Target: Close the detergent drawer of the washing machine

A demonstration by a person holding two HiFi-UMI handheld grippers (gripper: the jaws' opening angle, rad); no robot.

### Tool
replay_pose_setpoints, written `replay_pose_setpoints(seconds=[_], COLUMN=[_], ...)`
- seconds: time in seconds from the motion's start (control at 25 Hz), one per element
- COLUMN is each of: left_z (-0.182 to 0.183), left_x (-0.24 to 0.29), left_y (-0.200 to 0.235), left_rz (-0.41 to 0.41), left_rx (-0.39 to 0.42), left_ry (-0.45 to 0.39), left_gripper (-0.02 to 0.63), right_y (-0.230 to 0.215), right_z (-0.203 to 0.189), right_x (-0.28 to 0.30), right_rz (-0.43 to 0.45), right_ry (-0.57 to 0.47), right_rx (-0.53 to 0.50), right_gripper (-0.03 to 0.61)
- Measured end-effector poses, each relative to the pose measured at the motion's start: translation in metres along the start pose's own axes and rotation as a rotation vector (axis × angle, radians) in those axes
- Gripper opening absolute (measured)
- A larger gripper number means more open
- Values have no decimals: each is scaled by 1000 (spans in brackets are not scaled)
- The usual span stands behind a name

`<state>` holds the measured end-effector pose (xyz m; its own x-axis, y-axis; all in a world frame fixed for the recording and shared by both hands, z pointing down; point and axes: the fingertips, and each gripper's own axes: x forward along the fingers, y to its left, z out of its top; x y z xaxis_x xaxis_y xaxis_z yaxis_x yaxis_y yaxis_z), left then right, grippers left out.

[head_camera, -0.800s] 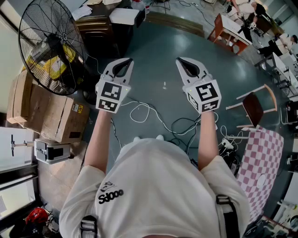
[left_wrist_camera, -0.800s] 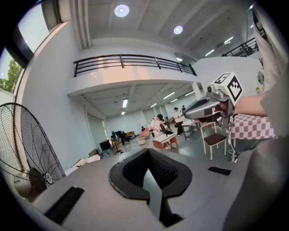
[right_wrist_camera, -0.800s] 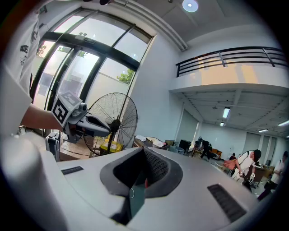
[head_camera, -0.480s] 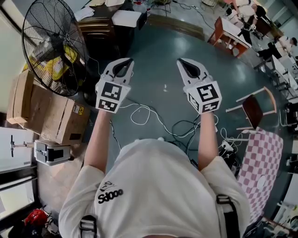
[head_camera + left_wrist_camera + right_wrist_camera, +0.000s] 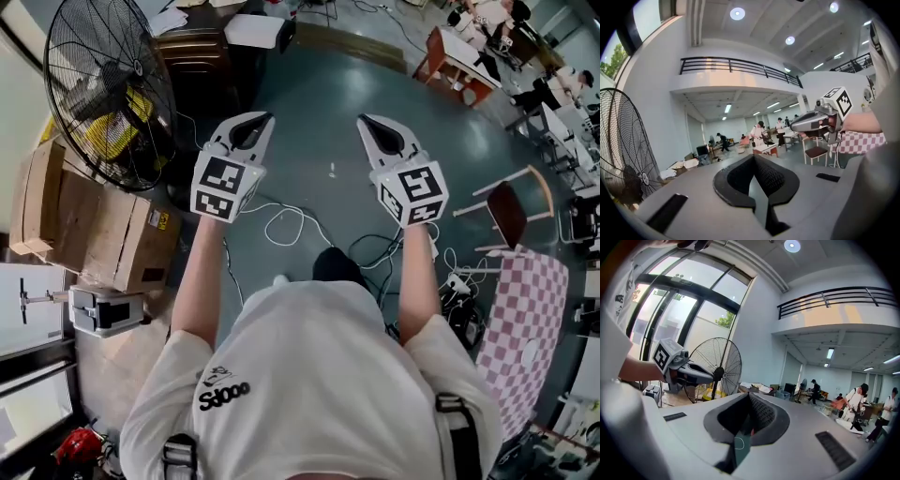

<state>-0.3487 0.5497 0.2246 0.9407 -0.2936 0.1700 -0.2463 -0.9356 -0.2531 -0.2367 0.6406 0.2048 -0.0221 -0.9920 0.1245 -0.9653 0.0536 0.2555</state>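
Observation:
No washing machine or detergent drawer shows in any view. In the head view both arms reach forward over a grey-green floor. My left gripper [image 5: 253, 123] is shut with nothing between its jaws, and its jaws meet at the tips in the left gripper view [image 5: 753, 157]. My right gripper [image 5: 371, 125] is shut as well and holds nothing; its tips [image 5: 749, 395] touch. The two grippers are level and side by side, a hand's width apart. Each shows in the other's view: the right gripper [image 5: 797, 126] and the left gripper [image 5: 708, 376].
A large black floor fan [image 5: 108, 89] stands at the left, with cardboard boxes [image 5: 94, 225] below it. Loose cables [image 5: 291, 225] lie on the floor under the grippers. A chair [image 5: 511, 216] and a checkered cloth [image 5: 530, 319] are at the right. People move about the hall beyond.
Both grippers keep the same pose. A dark shoe has come into view on the floor below them, and the scene has shifted slightly.

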Motion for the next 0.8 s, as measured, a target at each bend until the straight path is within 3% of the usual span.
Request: replay_pose_setpoints(seconds=[0.16, 0.4, 0.6, 0.8], left_z=[-13, -38, -52, -40], left_x=[8, 46, 120, 211], left_y=[2, 27, 58, 90], left_rz=[-27, -9, 29, 78], left_rx=[62, 64, 39, -6], left_ry=[37, 88, 126, 122], left_gripper=[17, 17, 18, 18], right_y=[1, -22, -85, -166], right_z=[-10, -25, -49, -66], right_x=[12, 52, 105, 160], right_rz=[34, 79, 116, 171], right_ry=[25, 23, 6, -10], right_rx=[23, 19, 36, 28], right_gripper=[2, 1, 1, 0])
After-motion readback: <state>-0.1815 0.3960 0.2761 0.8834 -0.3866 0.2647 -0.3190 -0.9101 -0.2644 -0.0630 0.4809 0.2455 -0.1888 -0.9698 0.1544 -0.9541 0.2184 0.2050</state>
